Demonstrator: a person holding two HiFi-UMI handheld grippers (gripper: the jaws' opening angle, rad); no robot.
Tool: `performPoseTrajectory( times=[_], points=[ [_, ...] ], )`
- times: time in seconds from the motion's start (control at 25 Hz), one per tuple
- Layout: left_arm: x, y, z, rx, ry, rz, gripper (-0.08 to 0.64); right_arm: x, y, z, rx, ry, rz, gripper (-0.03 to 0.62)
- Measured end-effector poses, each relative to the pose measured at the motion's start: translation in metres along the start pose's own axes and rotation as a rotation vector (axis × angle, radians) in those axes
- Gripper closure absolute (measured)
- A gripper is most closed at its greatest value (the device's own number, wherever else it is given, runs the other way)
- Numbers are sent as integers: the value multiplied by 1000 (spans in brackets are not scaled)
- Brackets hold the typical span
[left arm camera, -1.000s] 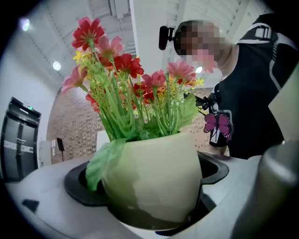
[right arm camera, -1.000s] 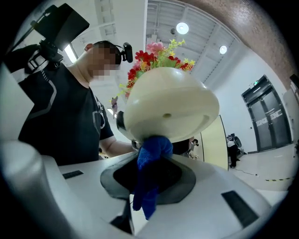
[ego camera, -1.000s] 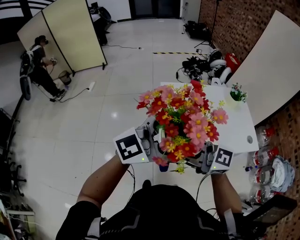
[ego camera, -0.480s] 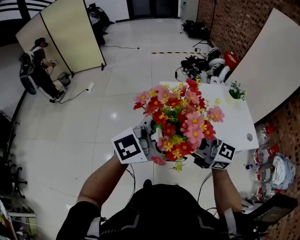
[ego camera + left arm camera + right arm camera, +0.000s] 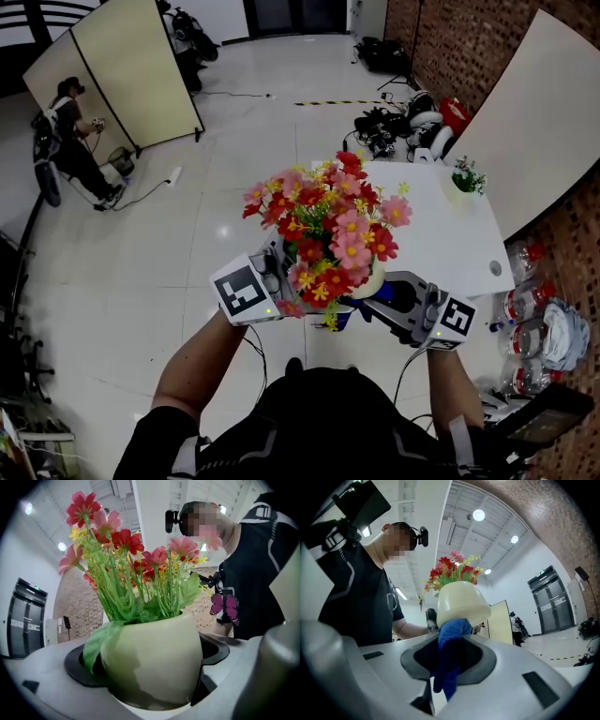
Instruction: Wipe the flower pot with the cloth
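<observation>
A cream flower pot full of red, pink and yellow artificial flowers is held up in the air, clear of the table. My left gripper is shut on the pot, whose rounded body fills the space between the jaws in the left gripper view. My right gripper is shut on a blue cloth. The top of the cloth presses against the pot's lower side. In the head view the flowers hide most of the pot, and a bit of blue cloth shows beside it.
A white table stands ahead to the right with a small potted plant on its far end. Water bottles lie on the floor at right. Bags and gear sit by the brick wall. A person stands near a folding screen.
The pot and flowers have shifted left and slightly away with my left gripper. My right gripper with the cloth has swung out from behind the flowers to the pot's lower right side.
</observation>
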State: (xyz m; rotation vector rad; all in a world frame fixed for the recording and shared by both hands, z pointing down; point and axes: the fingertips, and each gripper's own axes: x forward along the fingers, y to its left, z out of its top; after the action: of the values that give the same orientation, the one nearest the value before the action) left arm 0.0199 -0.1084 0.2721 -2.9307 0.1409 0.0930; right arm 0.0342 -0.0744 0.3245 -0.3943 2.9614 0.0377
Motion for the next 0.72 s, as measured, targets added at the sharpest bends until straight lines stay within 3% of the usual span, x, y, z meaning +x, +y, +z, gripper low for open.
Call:
performPoseTrajectory(
  times=[0.16,0.48,0.72],
  points=[
    [-4,-1,1,-5,-2,3,-18,-13,1,2,-2,10,-30,522],
    [-6,7,-11,-10,33,57,-18,-60,-15,16,26,-93,-113,522],
    [-22,0,-16,-13,43,32,-17,-47,-37,40,-20,-100,-230,522]
  ],
)
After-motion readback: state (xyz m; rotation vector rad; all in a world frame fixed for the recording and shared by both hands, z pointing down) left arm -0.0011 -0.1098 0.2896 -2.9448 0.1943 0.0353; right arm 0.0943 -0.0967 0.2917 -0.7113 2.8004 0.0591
